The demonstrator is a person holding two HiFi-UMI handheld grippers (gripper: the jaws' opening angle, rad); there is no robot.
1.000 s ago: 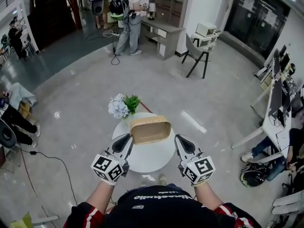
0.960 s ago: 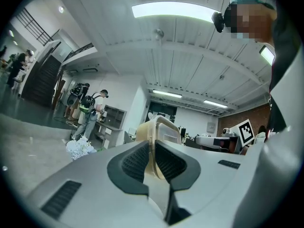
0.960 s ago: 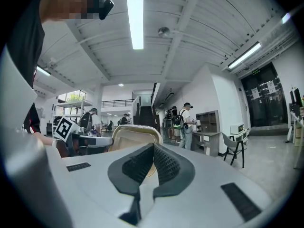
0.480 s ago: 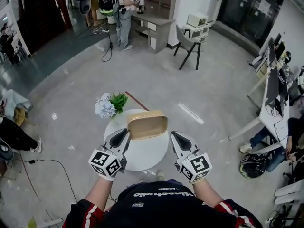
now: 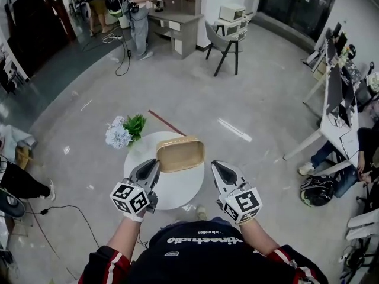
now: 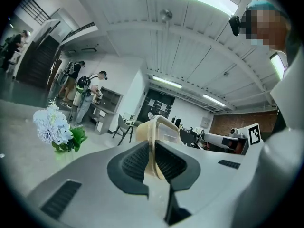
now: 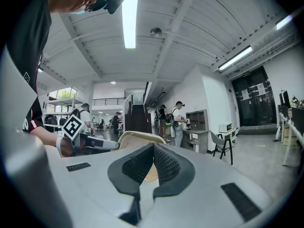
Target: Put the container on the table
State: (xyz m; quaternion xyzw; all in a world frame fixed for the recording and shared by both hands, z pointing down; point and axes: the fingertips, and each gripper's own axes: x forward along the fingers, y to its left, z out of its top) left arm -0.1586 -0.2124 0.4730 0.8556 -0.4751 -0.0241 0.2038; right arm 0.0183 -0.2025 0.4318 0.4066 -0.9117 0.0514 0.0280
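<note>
A tan oblong container hangs above the round white table. My left gripper is shut on the rim at its near left corner. In the left gripper view that rim runs between the two pads. My right gripper is shut just off the container's right end, with a sliver of table showing between them. In the right gripper view the container's rim arcs up to the closed tips of the right gripper, and I cannot tell whether they touch it.
A bunch of pale blue flowers with green leaves stands at the table's far left edge. A chair and a desk with people stand far across the grey floor. A seated person is at the right.
The whole view has slid: the table, flowers and container sit further left and nearer. Both grippers keep their places at the container's two ends.
</note>
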